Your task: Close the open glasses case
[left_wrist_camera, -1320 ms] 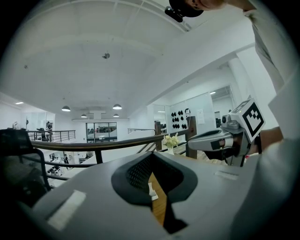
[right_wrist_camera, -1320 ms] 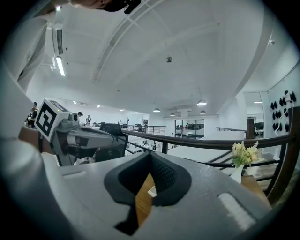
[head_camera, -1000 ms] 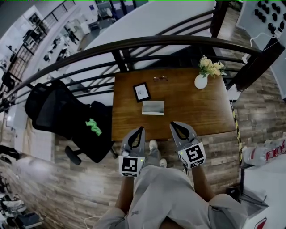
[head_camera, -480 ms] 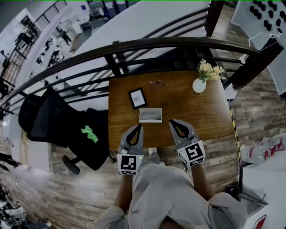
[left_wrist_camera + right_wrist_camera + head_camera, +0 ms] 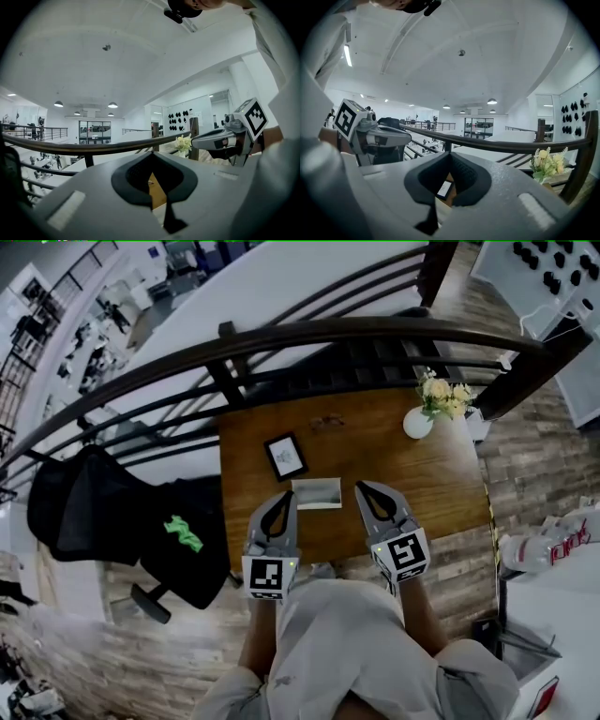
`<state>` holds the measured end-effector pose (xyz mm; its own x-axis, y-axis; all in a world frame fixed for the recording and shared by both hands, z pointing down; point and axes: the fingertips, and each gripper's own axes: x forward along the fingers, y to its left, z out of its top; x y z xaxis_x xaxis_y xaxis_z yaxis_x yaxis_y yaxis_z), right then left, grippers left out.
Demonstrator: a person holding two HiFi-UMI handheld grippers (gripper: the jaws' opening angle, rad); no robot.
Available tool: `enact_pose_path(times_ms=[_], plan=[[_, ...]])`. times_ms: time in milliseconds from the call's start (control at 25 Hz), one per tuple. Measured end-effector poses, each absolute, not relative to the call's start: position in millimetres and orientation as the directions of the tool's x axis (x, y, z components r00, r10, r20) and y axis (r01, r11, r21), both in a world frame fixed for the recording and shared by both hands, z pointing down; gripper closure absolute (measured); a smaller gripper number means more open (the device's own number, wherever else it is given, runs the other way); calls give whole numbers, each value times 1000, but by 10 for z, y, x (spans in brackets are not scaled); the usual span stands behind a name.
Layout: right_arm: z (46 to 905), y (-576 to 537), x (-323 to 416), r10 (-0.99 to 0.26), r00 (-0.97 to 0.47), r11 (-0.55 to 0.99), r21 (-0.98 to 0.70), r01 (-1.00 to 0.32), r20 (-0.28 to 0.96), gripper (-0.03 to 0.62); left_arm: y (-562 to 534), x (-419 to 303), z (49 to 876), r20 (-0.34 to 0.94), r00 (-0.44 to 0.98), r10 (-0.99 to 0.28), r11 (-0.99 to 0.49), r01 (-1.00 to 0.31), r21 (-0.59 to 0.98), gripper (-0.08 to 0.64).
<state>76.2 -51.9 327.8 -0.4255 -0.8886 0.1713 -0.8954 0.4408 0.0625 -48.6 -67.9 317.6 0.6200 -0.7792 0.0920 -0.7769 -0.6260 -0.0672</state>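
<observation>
The case [image 5: 317, 493] lies on the wooden counter [image 5: 412, 474] near its front edge, just ahead of and between the two grippers, with a dark frame [image 5: 285, 457] just beyond it. Left gripper [image 5: 288, 497] and right gripper [image 5: 362, 487] both hover apart from it, jaws pressed together with nothing between them. The case is too small to show how its lid stands. It is likely a light, stiff shell that slides easily on smooth wood, so one gripper should steady the base while the other pushes the lid's free edge down.
</observation>
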Motion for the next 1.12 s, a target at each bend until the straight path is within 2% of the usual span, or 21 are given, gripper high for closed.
enact_pose_path(times_ms=[640,1120], plan=[[3681,-1159,801,-903,-356,379,53,-924,241,589,-1346,-563,3675,151,629,-762,-636,-771,1,540],[4389,-1526,895,-820,-443,476,1,-880,362,589,-1523,-395,4298,234,590,-773,-599,-800,35,540]])
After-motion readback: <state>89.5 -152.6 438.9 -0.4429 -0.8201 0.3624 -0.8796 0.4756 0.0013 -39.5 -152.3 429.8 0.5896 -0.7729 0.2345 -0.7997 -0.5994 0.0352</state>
